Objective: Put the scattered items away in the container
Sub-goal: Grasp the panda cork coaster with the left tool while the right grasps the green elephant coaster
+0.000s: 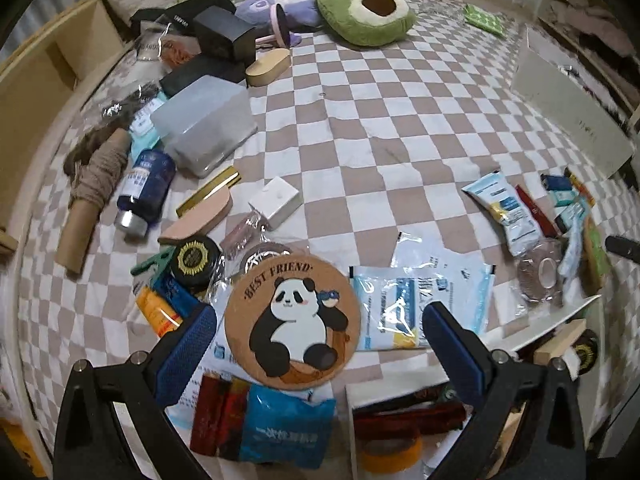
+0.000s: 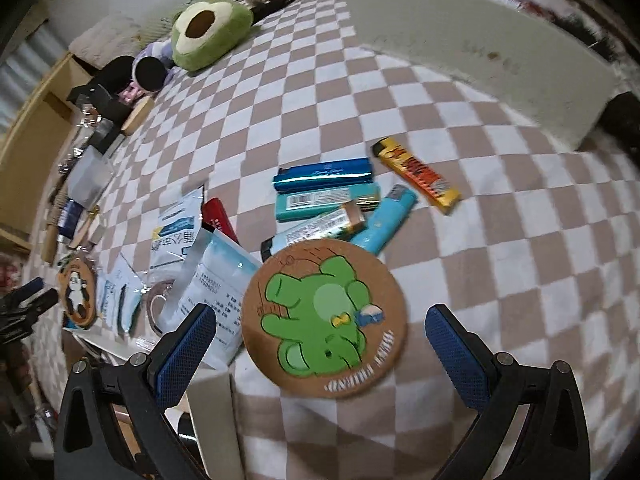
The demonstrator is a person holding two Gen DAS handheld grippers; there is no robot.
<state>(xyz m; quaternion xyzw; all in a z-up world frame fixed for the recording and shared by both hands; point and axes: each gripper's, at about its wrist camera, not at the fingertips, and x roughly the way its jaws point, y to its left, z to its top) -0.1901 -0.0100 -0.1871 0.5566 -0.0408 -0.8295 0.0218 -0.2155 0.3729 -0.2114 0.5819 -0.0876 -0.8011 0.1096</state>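
A round cork coaster with a panda (image 1: 294, 324) lies on the checked blanket, among packets. My left gripper (image 1: 320, 316) is open just above it, one blue finger on each side and neither touching. In the right wrist view a cork coaster with a green cartoon animal (image 2: 324, 312) lies flat, and my right gripper (image 2: 320, 314) hangs open over it in the same way. The white container (image 1: 520, 332) sits at the near edge with tape and red items inside. Its corner (image 2: 212, 400) shows beside my right gripper's left finger.
Several lighters (image 2: 324, 178) and a tube (image 2: 320, 228) lie beyond the green coaster. Mask packets (image 1: 420, 304), a blue sachet (image 1: 284, 428), a black jar (image 1: 196, 260), a white cube (image 1: 276, 200), a blue bottle (image 1: 146, 190) and a translucent box (image 1: 208, 124) lie scattered. An avocado plush (image 1: 364, 10) is at the back.
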